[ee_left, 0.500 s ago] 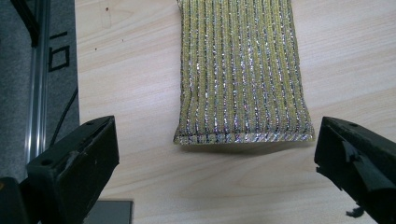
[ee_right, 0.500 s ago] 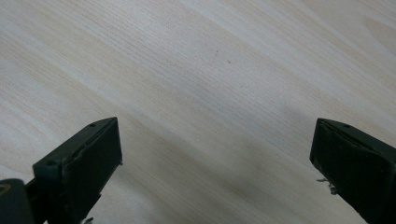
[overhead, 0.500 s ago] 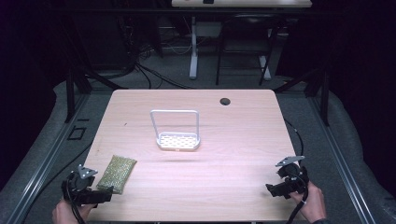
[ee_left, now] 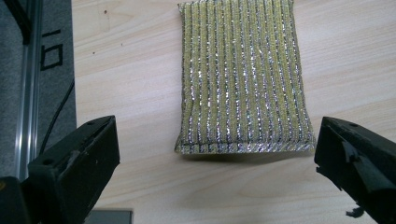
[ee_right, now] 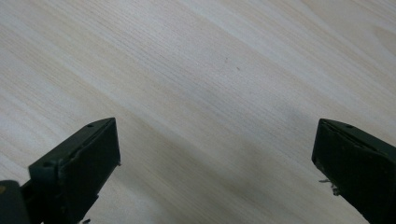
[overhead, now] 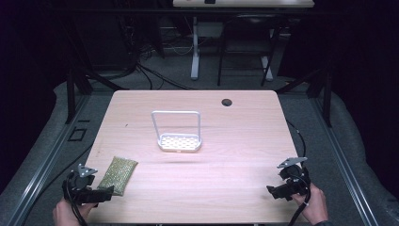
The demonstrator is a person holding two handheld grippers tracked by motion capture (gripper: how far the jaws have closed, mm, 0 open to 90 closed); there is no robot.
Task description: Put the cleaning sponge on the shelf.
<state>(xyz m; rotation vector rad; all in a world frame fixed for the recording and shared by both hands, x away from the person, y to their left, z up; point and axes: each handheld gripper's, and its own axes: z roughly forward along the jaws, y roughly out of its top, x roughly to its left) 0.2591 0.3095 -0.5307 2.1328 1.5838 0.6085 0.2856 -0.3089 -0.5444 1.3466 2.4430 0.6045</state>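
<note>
Now the left gripper (overhead: 104,193), jaws spread wide and empty, has edged up to the near end of the gold scouring sponge (overhead: 117,175) at the table's (overhead: 244,179) near left, ready for grasping; the right gripper (overhead: 273,190) idles open.

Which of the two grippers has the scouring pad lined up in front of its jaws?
The left gripper: the gold striped scouring pad lies just ahead of its open jaws. The right gripper faces bare table.
</note>
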